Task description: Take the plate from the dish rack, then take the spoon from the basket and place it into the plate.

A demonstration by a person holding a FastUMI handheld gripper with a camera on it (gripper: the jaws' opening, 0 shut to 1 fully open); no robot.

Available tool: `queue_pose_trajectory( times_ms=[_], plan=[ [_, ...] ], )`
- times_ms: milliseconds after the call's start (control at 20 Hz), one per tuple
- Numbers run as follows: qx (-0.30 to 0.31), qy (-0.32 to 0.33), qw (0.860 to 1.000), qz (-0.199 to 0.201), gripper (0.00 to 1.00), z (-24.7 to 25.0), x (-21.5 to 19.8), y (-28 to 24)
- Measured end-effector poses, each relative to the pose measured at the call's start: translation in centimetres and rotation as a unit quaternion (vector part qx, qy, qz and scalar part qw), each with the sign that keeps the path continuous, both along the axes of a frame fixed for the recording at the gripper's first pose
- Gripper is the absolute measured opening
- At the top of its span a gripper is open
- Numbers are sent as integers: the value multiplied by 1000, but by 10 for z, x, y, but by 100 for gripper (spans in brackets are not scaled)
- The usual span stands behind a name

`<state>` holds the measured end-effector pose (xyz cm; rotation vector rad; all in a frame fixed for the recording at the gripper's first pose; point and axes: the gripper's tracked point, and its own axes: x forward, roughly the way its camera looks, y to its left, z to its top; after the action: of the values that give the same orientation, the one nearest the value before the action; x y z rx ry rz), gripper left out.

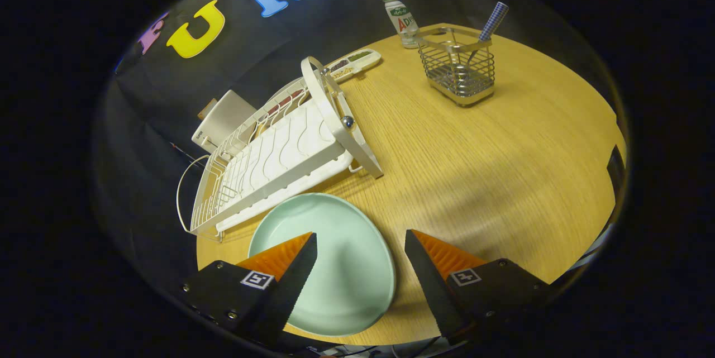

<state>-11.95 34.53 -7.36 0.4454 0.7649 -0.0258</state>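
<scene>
My gripper [360, 246] hangs above the near edge of the round wooden table [503, 179], its two fingers spread wide and holding nothing. The pale green plate [346, 268] lies flat on the table right below them; my left finger covers part of its near left rim, and the right finger stands just off its right rim, over bare wood. The plate's nearest edge is cut off behind the finger bodies, so I cannot see whether it reaches the table's rim.

Just beyond the plate, touching or almost touching its far rim, sits the white dish rack [273, 162], running along the left edge of the table. Its far end partly overhangs or blends into the dark cloth, and I cannot make out what the reddish strip among its far wires is. Behind the rack a white boxy thing [223, 118] shows only in part.

Well apart, toward the far right edge, stands the wire basket [461, 70]. A blue-checked handle [494, 20] sticks out of its right corner, tilted; this is the spoon, its bowl hard to tell through the wires. Just behind the basket stands a small bottle [401, 20], its base hidden by it. At the far edge, past the rack, lies a small white tray [357, 62] with compartments, contents too small to tell.
</scene>
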Motion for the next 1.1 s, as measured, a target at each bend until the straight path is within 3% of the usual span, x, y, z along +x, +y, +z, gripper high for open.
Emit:
queue_pose_trajectory(
  times_ms=[200, 500, 1100],
  plan=[
    [-61, -44, 994, -85, 98, 43, 8, -58],
    [-119, -100, 970, -189, 98, 102, 41, -139],
    [-95, -108, 935, -323, 98, 110, 109, -232]
  ],
)
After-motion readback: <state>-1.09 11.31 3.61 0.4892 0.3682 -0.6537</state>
